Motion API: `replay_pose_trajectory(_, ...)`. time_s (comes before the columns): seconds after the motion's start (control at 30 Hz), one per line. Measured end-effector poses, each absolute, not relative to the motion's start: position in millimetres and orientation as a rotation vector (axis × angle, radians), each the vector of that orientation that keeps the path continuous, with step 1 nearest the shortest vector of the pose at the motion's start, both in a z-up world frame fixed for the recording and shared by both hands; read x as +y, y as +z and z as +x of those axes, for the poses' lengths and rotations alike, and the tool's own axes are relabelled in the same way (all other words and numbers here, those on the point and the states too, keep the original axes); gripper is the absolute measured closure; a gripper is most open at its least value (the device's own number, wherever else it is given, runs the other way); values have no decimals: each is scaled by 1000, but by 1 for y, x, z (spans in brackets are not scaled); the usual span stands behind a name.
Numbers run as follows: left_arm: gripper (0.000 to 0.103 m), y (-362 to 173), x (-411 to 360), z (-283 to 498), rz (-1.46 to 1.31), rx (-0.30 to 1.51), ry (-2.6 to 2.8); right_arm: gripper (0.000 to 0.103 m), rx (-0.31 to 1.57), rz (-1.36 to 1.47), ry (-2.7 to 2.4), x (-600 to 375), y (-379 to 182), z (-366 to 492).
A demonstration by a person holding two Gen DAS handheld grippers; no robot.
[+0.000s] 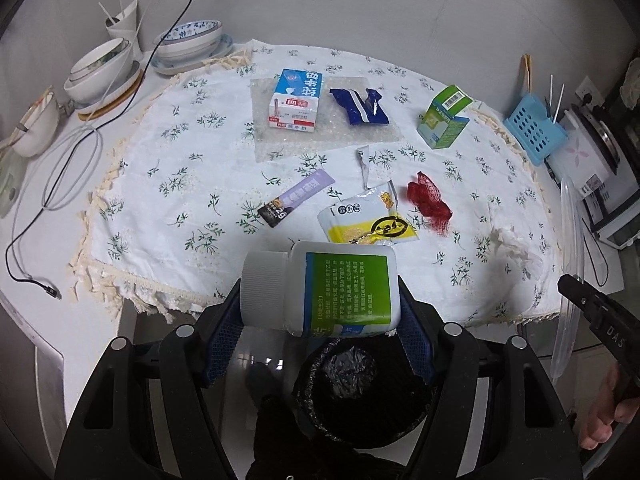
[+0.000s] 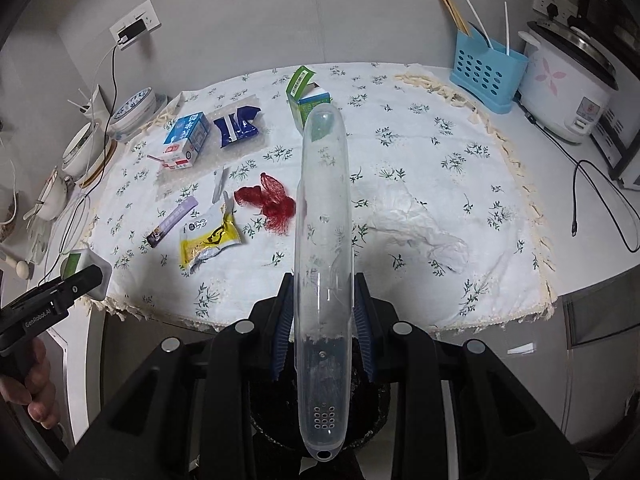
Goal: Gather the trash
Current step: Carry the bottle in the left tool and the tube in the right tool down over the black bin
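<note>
White plastic bottle (image 1: pixel 320 290) with green label, clamped sideways between the left gripper's (image 1: pixel 320 320) fingers, cap to the left, hanging past the counter (image 1: pixel 40 240) edge and over the black-lined bin (image 1: pixel 360 396) below. Drop-off step, by the look of it: next calls for parting the fingers squarely above the bin mouth so the bottle falls inside, not onto the rim. Left on the cloth (image 1: pixel 160 160): milk carton (image 1: pixel 296 98), blue wrapper (image 1: pixel 360 106), green box (image 1: pixel 444 118), purple sachet (image 1: pixel 296 198), yellow packet (image 1: pixel 370 220), red net (image 1: pixel 428 204), crumpled tissue (image 1: pixel 512 248).

Right wrist view: clear long plastic case (image 2: pixel 324 264) squeezed between the right gripper's (image 2: pixel 323 336) fingers, lower end over the same bin (image 2: pixel 272 412), likewise ready for release. Shown only here: rice cooker (image 2: pixel 568 80) in full, and wall socket (image 2: pixel 136 26) with charger. Left view alone shows the bin's open mouth and the bottle's label; from the right, only the bottle's corner (image 2: pixel 86 268).
</note>
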State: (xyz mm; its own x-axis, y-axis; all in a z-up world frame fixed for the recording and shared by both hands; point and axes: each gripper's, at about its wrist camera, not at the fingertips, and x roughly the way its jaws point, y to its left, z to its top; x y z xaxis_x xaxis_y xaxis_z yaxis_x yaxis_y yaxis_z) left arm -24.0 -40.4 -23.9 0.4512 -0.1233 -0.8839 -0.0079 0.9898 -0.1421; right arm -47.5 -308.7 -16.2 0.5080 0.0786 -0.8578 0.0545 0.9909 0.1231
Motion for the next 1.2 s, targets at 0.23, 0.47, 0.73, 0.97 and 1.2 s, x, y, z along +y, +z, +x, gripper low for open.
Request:
replay_pose_trajectory(0.23,35,-33,-48,-41,-136,1113,-78,75,1055,125,24,-311,-25,-67)
replay_pose_trajectory(0.47,35,-43,-58,-57,-134,1124,-93,75,1069,105,35,-313,-36,-86)
replay_pose_trajectory(0.73,35,-58,-67,-77,-142,1134,-105,75,1097,101,53,-317,-51,-104)
replay_pose_trajectory(0.97,35,-81,-73,-91,-142,1165,-103,75,1095,109,93,-322,-63,-123)
replay_pose_trajectory(1.2,35,-109,-77,-105,-170,1201,-114,75,1120,126,110,-329,-87,-139)
